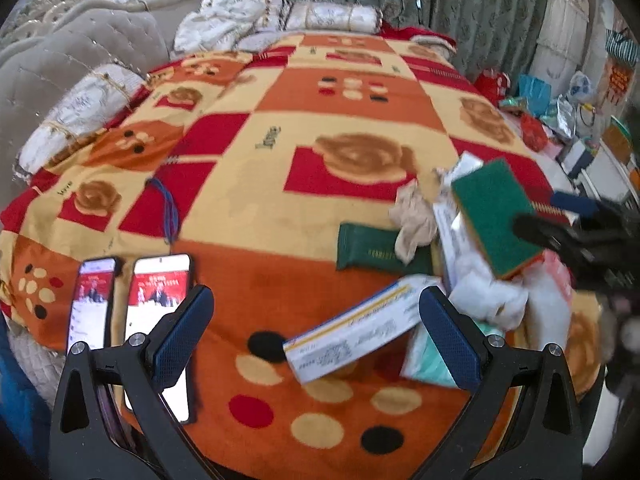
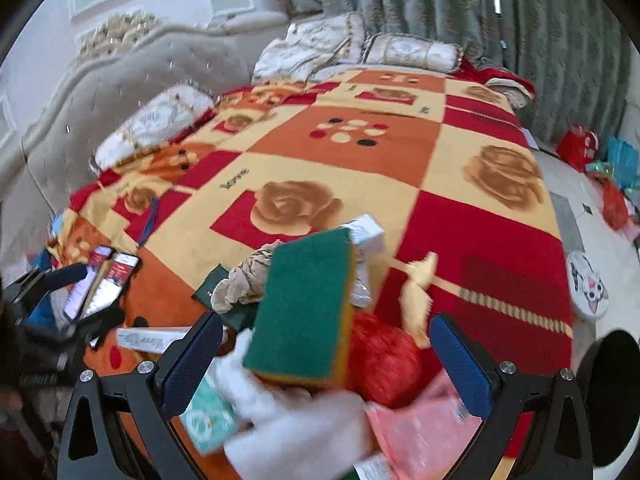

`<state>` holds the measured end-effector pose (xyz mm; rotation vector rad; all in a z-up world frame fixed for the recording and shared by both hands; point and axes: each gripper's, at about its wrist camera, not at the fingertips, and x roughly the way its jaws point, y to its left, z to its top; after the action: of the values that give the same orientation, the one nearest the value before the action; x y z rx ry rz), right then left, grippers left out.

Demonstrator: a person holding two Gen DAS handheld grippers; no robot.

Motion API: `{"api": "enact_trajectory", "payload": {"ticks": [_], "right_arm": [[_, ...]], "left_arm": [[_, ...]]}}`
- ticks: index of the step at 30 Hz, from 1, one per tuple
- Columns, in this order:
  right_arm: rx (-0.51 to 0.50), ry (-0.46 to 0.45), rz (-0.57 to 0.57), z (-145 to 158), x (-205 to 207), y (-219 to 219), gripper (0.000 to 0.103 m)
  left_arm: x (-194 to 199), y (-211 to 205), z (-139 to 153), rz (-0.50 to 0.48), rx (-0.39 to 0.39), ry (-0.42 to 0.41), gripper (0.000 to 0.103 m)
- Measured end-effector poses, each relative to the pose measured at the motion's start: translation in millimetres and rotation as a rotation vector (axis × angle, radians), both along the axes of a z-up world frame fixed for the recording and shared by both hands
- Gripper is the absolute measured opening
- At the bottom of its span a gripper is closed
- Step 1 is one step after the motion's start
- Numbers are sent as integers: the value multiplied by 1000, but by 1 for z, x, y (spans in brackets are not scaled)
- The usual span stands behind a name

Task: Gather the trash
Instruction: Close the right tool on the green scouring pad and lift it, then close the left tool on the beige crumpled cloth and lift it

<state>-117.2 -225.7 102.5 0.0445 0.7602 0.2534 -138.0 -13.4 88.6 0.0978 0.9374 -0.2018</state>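
Both claws gape wide, gripping nothing: left gripper (image 1: 316,332), right gripper (image 2: 326,364). One green sponge (image 2: 304,304) tops the trash pile; two phones (image 1: 160,312) lie left of it on the blanket (image 1: 320,128).

Blanket (image 1: 248,184): fuzzy matt cloth. Sponge (image 2: 304,304): rough green scouring face over a yellow foam layer. Box (image 1: 352,326): smooth printed card. Phones (image 1: 160,320): glossy glass. Headboard (image 2: 120,80): tufted matt fabric. Curtain (image 2: 460,4): patterned woven cloth.
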Motion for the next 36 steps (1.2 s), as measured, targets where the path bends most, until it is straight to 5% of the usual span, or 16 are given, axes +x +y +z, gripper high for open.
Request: {"api": "enact_trajectory", "payload": {"ticks": [5,6,7,15,21,25,36], "right_arm": [[-86,54,24,-19,29,24,96],[-88,58,36,-22,32,25,68],[-70,72,43,-25,33,22,54],[134,10,37,3,14,-23,53],[190,-45,5,24,-8,-55,53],[193,-54,-31,25,-22,-79,53],[217,-73,-170,13,-63,-176,53]], "left_arm": [[2,-2,-11,-25,11,14,102],[4,-4,-12,-26,-1,21,102],[6,-5,-12,-27,-13,25,102],[46,-41,-11,-57,-76,41,102],[91,-79,-38,-78,-54,141,67],[98,-89,-50,-92,-61,197,25],[60,-119,27,-183,-156,100,20]]}}
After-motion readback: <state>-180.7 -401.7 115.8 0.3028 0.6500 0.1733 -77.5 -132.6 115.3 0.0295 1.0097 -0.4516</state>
